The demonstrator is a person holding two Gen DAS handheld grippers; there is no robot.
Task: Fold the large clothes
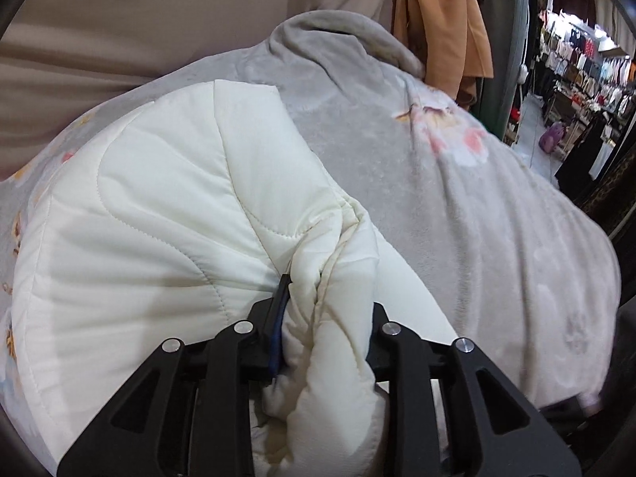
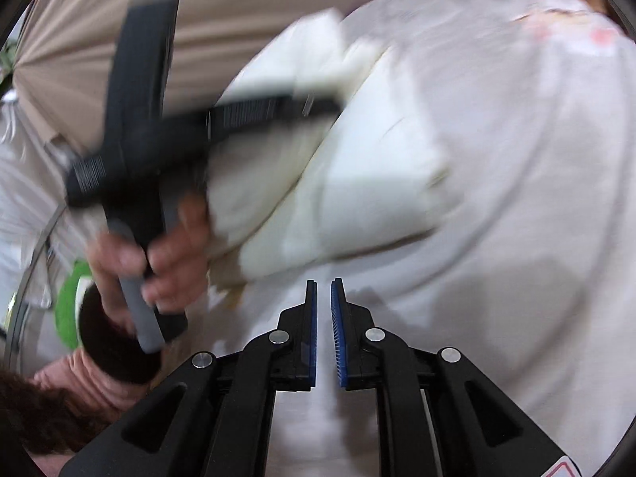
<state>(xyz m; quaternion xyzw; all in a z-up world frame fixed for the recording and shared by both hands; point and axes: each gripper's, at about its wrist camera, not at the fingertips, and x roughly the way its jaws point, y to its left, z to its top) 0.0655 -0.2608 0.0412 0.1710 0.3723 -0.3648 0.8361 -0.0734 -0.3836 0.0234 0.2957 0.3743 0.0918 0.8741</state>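
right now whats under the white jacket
A grey flowered blanket lies under the white jacket, spreading out on every side. The left gripper pinches a fold of the jacket. What the blanket rests on is covered.

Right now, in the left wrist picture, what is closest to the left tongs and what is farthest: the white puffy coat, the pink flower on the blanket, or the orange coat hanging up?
1. White puffy coat, pinched in the left tongs.
2. Pink flower, on the grey blanket to the right.
3. Orange coat, hanging at the top behind.
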